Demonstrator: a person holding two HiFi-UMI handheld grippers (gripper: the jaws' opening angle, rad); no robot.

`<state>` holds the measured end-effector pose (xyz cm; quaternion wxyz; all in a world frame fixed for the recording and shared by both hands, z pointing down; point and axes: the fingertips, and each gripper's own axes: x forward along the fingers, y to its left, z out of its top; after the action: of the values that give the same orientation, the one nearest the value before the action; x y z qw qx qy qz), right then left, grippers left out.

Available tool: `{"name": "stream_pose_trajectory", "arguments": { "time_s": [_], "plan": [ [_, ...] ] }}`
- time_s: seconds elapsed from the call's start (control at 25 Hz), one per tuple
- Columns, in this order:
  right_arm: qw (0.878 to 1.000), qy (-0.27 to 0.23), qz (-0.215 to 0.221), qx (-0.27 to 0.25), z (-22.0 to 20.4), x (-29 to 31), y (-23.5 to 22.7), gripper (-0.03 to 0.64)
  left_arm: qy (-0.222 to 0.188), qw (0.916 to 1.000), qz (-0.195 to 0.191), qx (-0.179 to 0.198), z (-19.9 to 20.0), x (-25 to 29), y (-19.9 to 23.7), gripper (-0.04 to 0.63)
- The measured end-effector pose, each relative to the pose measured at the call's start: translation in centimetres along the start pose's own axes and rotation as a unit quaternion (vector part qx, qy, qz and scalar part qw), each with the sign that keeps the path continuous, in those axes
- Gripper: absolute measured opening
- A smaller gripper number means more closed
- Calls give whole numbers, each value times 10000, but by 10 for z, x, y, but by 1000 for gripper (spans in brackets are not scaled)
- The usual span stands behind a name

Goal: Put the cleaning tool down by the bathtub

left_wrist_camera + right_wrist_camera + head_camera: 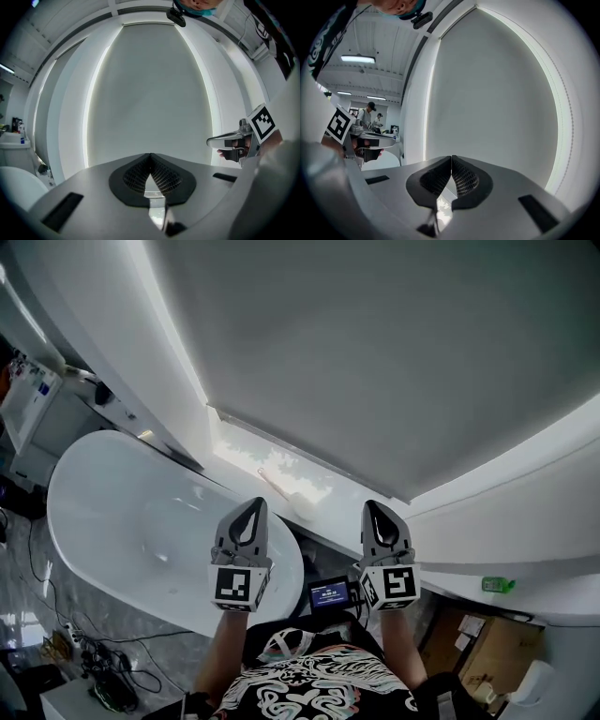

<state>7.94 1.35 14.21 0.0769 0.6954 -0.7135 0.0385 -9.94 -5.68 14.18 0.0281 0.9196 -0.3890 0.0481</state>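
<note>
The white bathtub (122, 521) fills the left of the head view. A pale long-handled cleaning tool (286, 495) lies on the bright window sill (244, 451) just beyond the tub's right end, between my two grippers and apart from both. My left gripper (253, 504) (150, 154) is held up level with its jaws pressed together and nothing between them. My right gripper (375, 506) (451, 157) is beside it, also shut and empty. Both point at the grey roller blind (375, 352). Each gripper shows at the edge of the other's view.
A shelf with bottles (33, 395) stands at the far left behind the tub. Cables and a power strip (84, 648) lie on the floor by the tub. A small lit screen (328, 594) sits between my arms. A cardboard box (478, 643) is at the lower right. People (370, 112) stand far off.
</note>
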Motion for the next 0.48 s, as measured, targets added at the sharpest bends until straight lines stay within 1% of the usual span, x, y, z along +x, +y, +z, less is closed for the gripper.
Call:
{"name": "stream_pose_trajectory", "arguments": {
  "time_s": [0.08,0.12,0.28,0.48],
  "plan": [
    [10000,-42,25,5,7,-6,3,26,-198,9998,61,-32,11,-6,0,17],
    [10000,-62,30,25,9,-9,6,26,-230,9997,79,-26,15,-10,0,17],
    [9998,-135,50,121,17,-23,12,26,-81,9998,90,129,19,-19,0,17],
    [9998,-141,54,116,19,-26,9,26,-183,9996,122,149,30,-13,-1,17]
  ]
}}
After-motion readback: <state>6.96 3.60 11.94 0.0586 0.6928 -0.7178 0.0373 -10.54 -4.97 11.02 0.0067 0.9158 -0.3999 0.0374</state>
